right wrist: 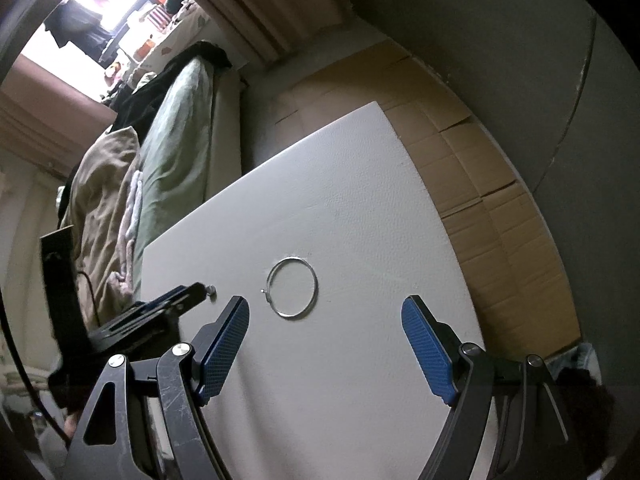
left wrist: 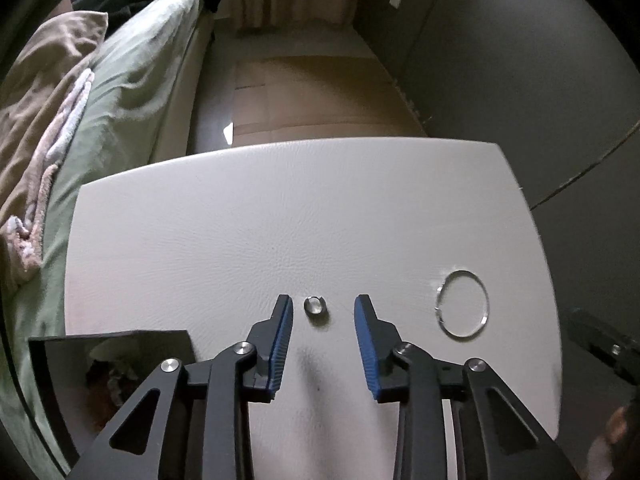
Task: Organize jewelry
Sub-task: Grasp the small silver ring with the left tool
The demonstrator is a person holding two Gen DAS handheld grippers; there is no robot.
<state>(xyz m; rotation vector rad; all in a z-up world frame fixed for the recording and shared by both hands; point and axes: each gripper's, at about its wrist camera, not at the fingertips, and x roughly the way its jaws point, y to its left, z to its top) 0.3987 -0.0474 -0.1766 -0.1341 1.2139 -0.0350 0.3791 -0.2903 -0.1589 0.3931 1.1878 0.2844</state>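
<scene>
Ring (left wrist: 315,306): lies flat on white table (left wrist: 280,208), between left gripper (left wrist: 324,312) pads, nearer the nine o'clock pad, untouched. Left jaws narrow, not yet pinching. Bangle (left wrist: 463,304) at three o'clock of ring, well apart. Right gripper (right wrist: 325,322) wide, empty, bangle at its twelve o'clock. Risk: off-centre closing could flick the small ring sideways or off the table; slick metal may slip from pads.

Dim room, blown-out window (right wrist: 116,4), fisheye-warped dark edges
</scene>
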